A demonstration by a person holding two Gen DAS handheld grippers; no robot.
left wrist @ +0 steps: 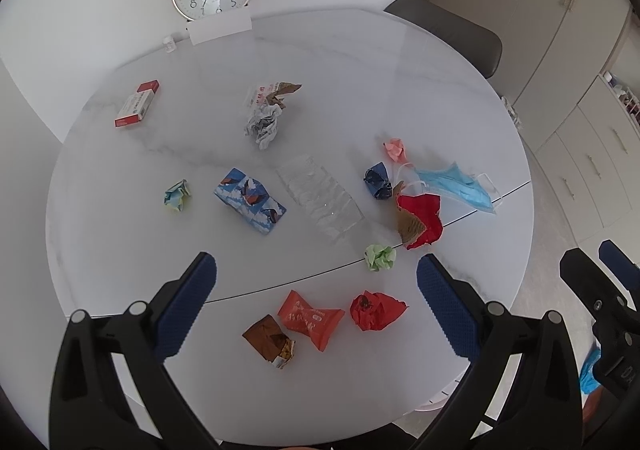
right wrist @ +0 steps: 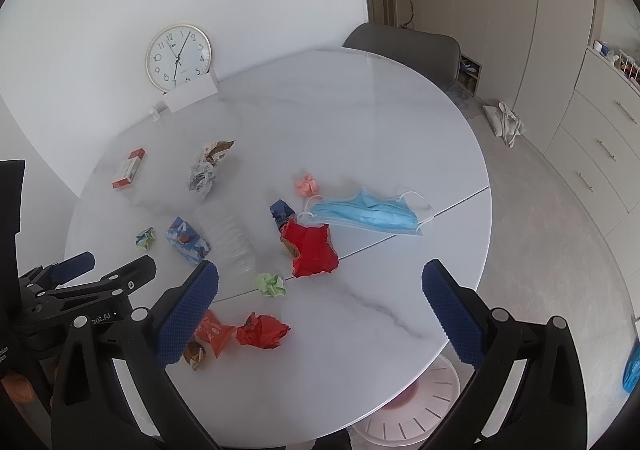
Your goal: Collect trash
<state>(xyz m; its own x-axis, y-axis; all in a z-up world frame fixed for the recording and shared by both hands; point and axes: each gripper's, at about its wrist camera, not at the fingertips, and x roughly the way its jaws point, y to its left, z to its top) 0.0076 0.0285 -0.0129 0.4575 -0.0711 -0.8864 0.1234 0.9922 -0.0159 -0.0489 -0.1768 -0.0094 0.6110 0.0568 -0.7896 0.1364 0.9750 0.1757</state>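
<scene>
Both jaws wide apart, nothing held: left gripper [left wrist: 316, 304] hovers over the orange wrapper [left wrist: 310, 318] and red crumpled ball [left wrist: 376, 310] at the near table edge. Drop straight down on one piece (they're light, will skid). Round marble table [right wrist: 360, 122], white bin [right wrist: 416, 406] below the rim under the right gripper [right wrist: 320, 308].

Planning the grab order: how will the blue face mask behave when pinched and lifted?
The blue face mask lies flat and thin, so it will probably droop limply. Its white ear loops trail loose and may snag the neighbouring red wrapper.
</scene>
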